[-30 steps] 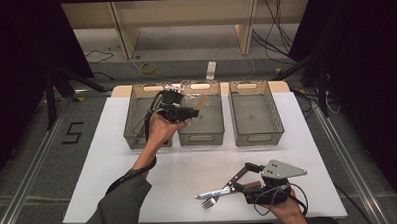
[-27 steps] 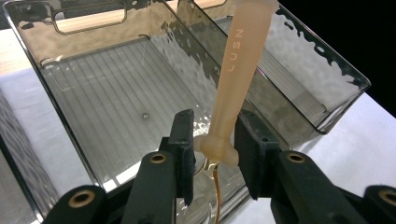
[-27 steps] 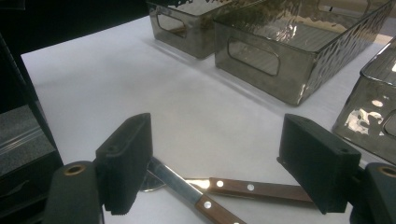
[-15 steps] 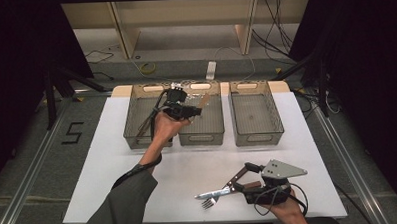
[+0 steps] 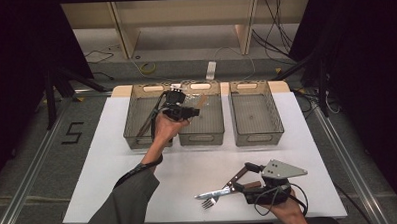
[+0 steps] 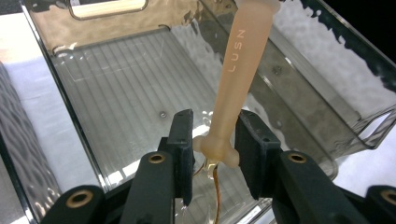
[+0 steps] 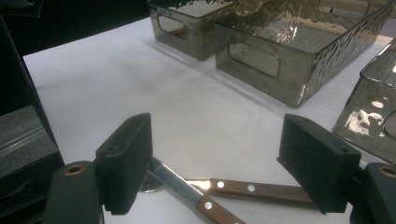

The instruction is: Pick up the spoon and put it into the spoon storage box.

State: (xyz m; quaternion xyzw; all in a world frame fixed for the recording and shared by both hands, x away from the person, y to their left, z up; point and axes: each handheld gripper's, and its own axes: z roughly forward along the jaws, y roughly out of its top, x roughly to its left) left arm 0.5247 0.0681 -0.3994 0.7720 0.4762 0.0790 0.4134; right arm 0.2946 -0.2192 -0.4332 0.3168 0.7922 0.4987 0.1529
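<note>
The white table carries three clear bins along its far half. The person's left arm reaches far forward from the near edge, lifting the left gripper over the middle bin, just right of the left bin. The jaws are drawn narrow and pinch a pale, peach-coloured utensil handle at its flared end; the handle points away over the bin's ribbed floor. The right hand rests low at the near right of the table, its right gripper pointing left. Those jaws stand wide apart over a knife and a fork with wooden handles lying crossed on the table, gripping neither.
</note>
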